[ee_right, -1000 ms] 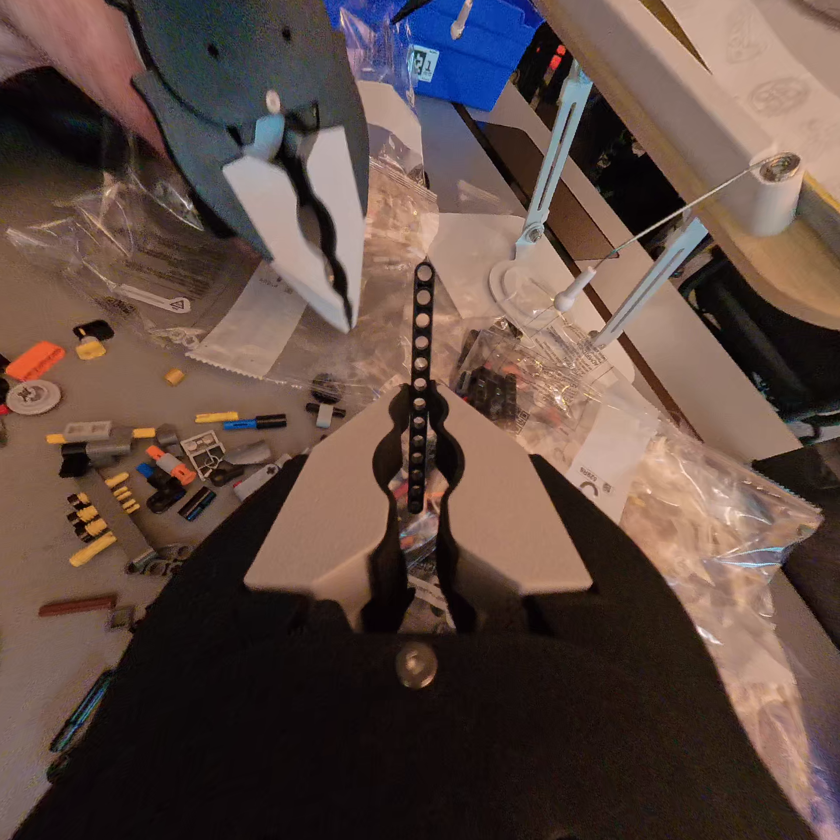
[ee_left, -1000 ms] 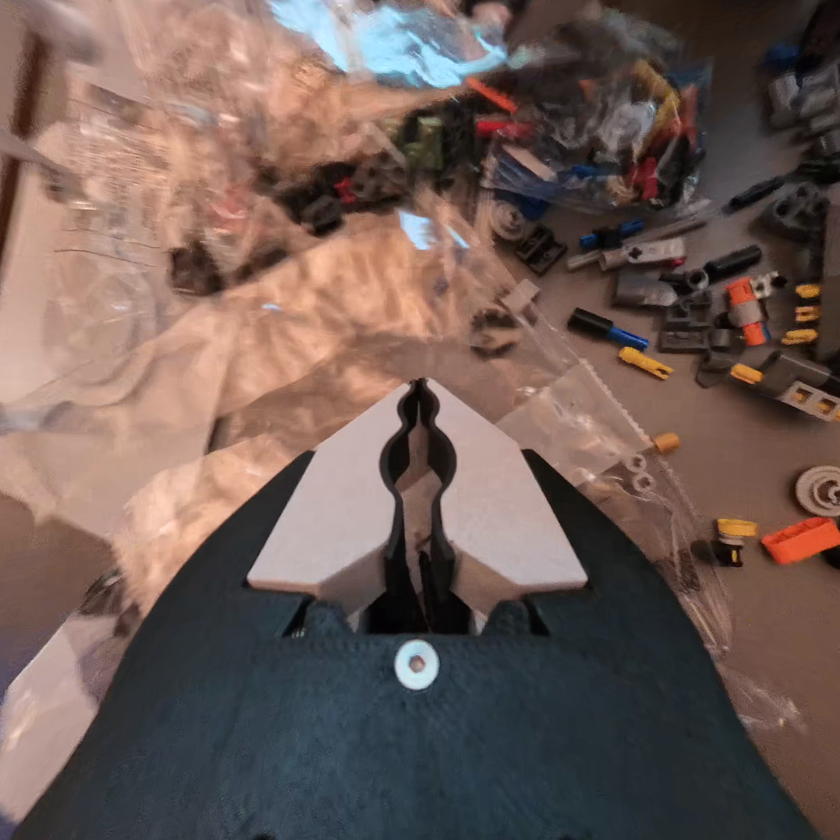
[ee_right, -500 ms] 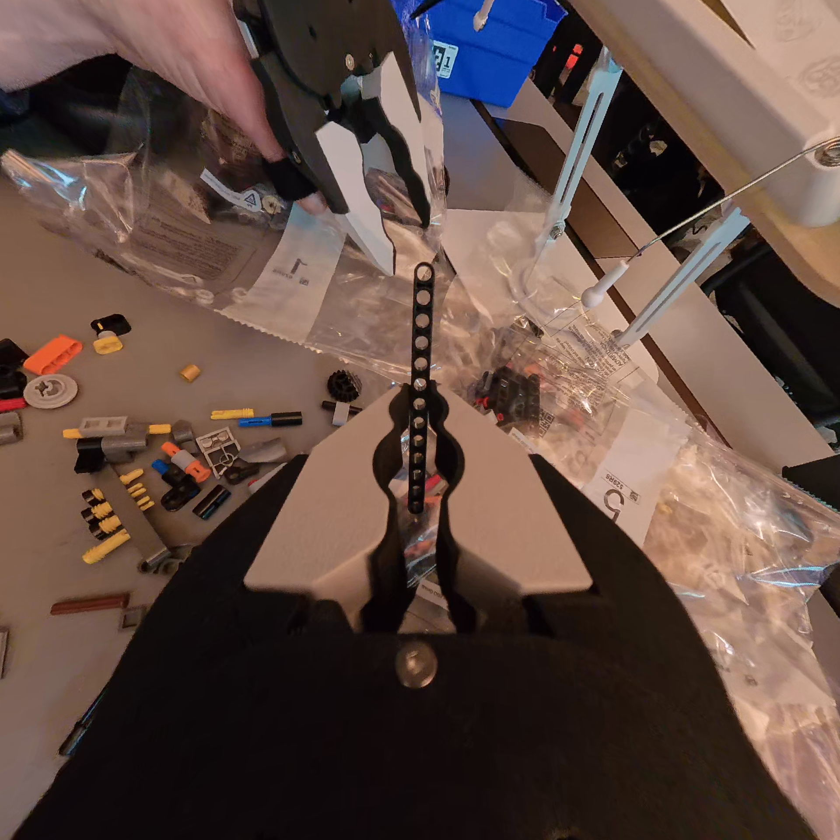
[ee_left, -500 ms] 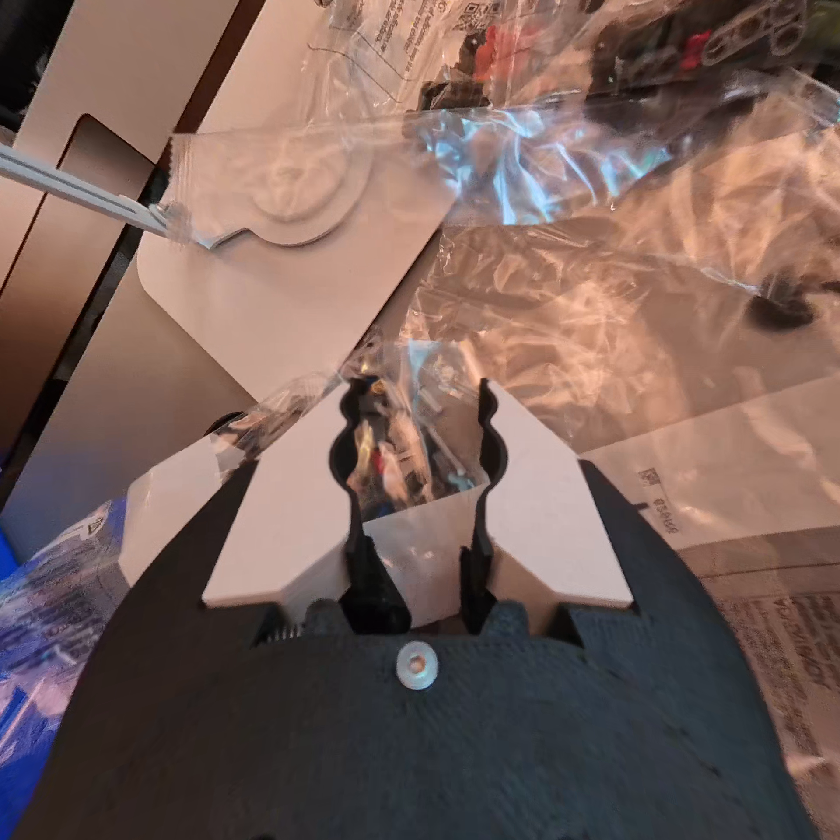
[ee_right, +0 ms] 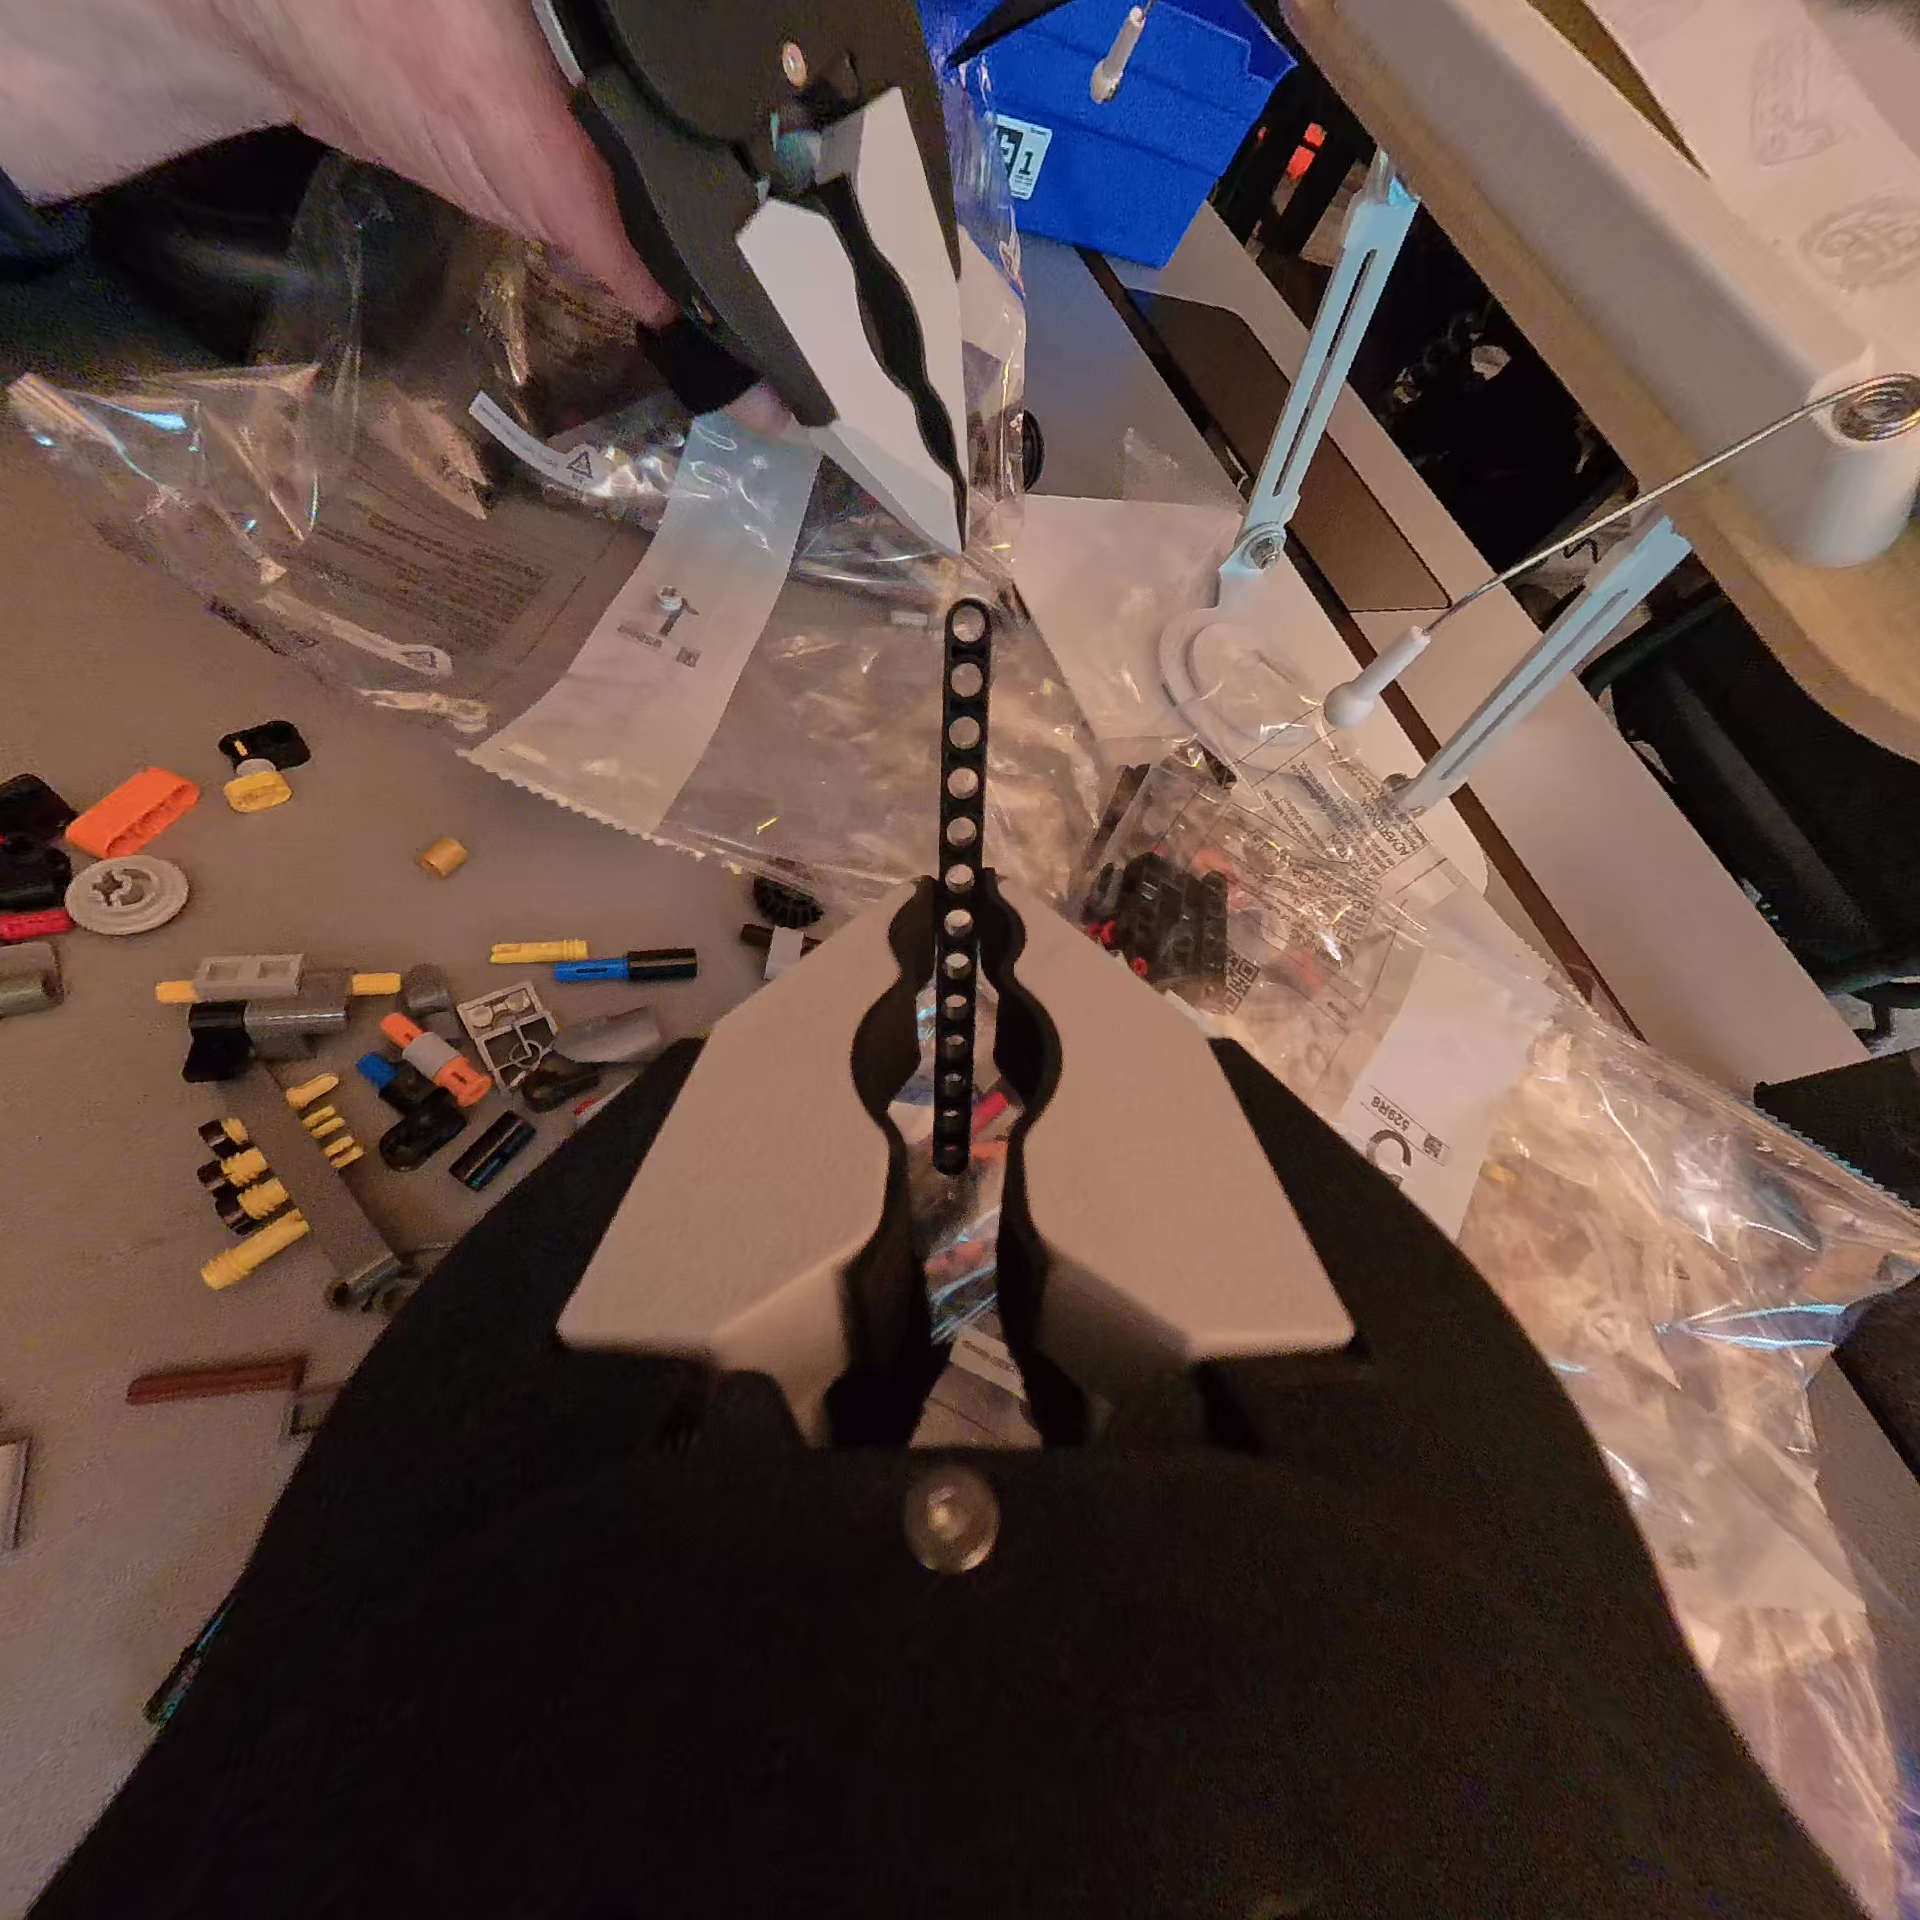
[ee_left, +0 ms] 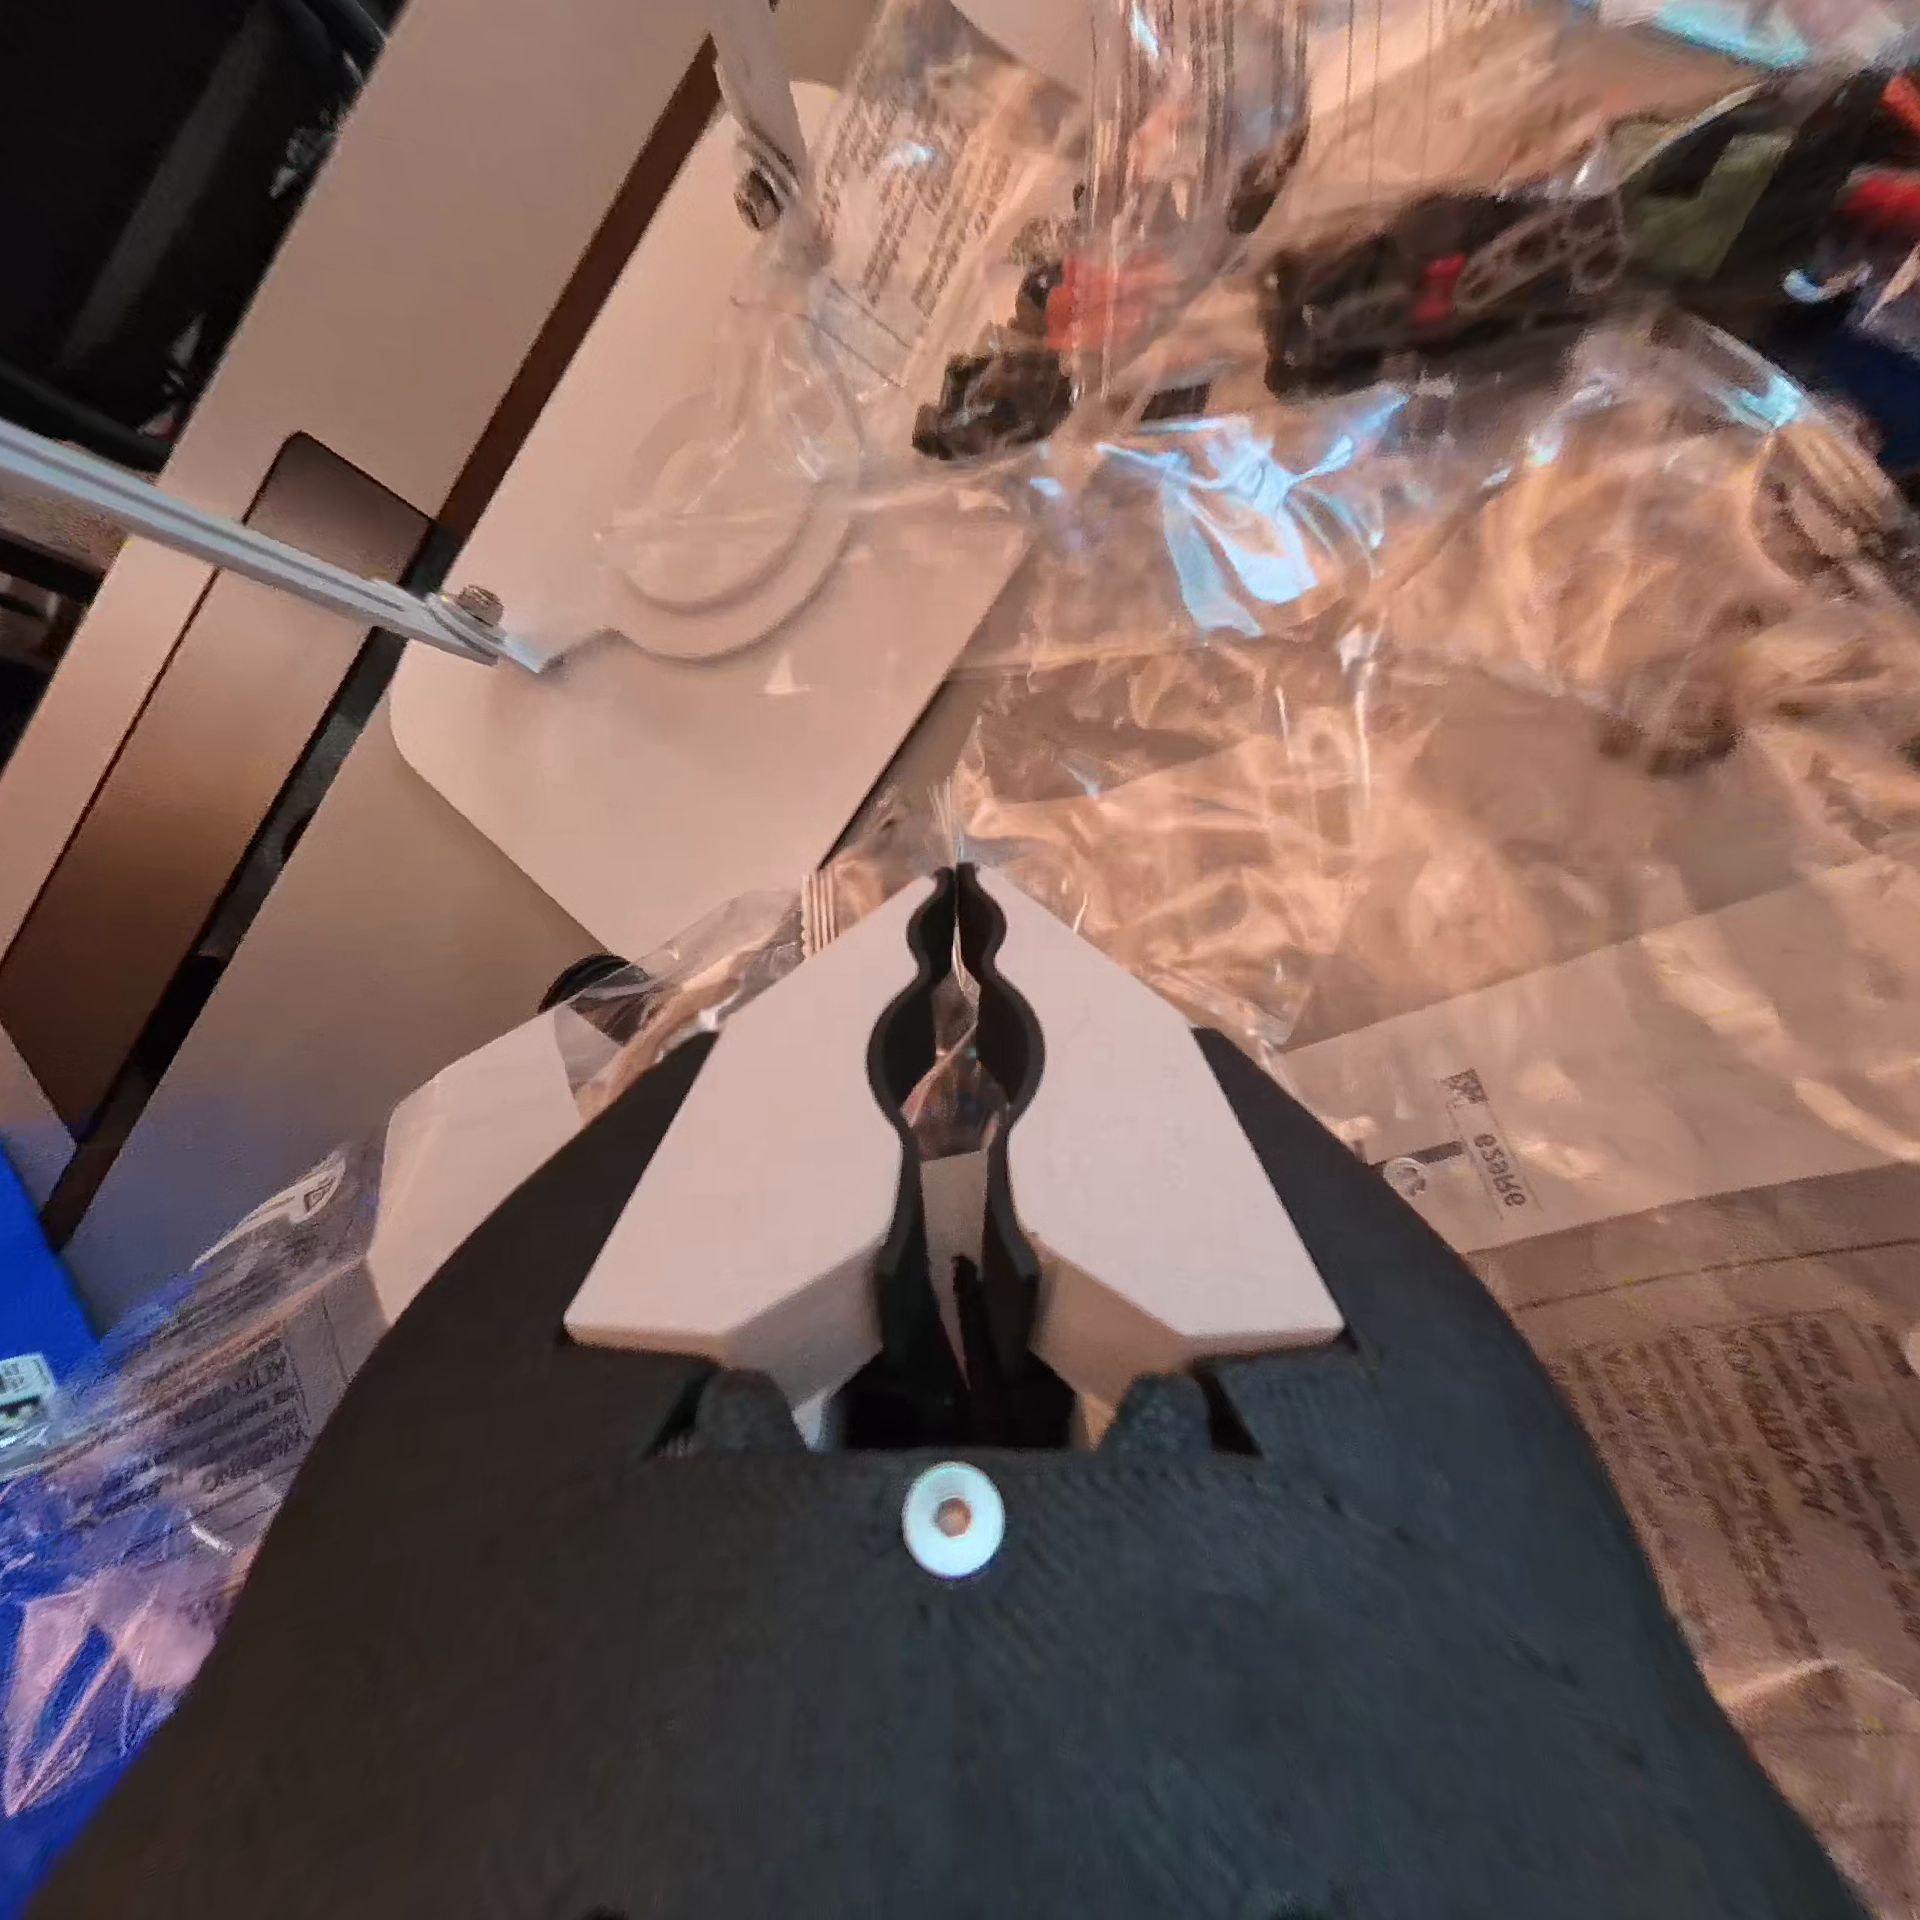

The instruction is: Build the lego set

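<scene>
My right gripper (ee_right: 961, 894) is shut on a long black beam with holes (ee_right: 964, 748), which points forward above the table. My left gripper (ee_left: 956, 883) is shut on the edge of a clear plastic bag (ee_left: 665, 997) that holds small parts. In the right wrist view the left gripper (ee_right: 951, 520) hangs just beyond the beam's far tip, held by a person's hand (ee_right: 364, 135). Several loose Lego pieces (ee_right: 312, 1018) lie on the grey table (ee_right: 582, 862) at the left, among them an orange beam (ee_right: 133, 810) and a grey disc (ee_right: 127, 894).
More clear bags cover the table's right side, one with black and red pieces (ee_right: 1164, 904), also in the left wrist view (ee_left: 1455, 270). A white stand base (ee_left: 707, 644) with thin arms (ee_right: 1320, 343) sits at the table's far edge. A blue bin (ee_right: 1122, 114) stands behind. One gripper's finger ends stand about 15 cm off the other's. From my right tips it is roughly 15 cm to the grey disc (ee_right: 127, 894); from my left, 25 cm.
My left gripper swung from the loose pieces to the bags, opened around a bag and has shut on its edge. My right gripper kept holding the black beam nearly still.
</scene>
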